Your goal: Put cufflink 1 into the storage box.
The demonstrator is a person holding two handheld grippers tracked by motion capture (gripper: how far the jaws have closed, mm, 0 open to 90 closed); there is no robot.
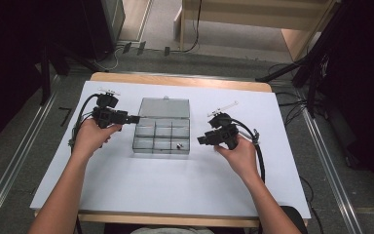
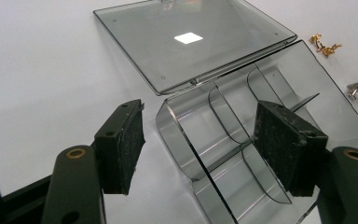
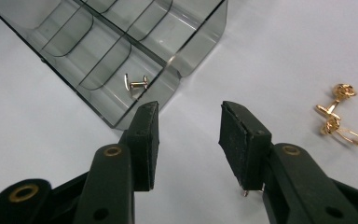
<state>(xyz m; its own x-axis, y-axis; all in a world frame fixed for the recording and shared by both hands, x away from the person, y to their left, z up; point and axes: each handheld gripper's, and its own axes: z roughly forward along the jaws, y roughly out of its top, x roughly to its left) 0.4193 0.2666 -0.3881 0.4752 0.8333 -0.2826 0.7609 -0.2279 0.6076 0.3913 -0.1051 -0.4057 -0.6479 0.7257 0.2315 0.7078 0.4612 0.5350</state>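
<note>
- Organiser box (image 1: 161, 152): on the white counter (image 1: 175, 185) between both hands, lid (image 2: 191, 51) folded flat behind it.
- Clear, thin-walled plastic; judged light, rigid, slippery and prone to sliding or tipping. Grip across an end wall, not the thin dividers.
- Left gripper (image 2: 200, 112): fingers apart, straddling the near end wall, one pad outside and one over a compartment, neither pressing.
- Right gripper (image 3: 190, 112): fingers apart and empty, over bare counter just beside the other end of the box.
- Silver cufflink (image 3: 135, 84): lying in the end compartment.
- Gold cufflinks (image 3: 338, 112): loose on the counter, apart from the box. Small, hard, smooth, likely to roll or skid; pinch across the head with centred pads.
</note>
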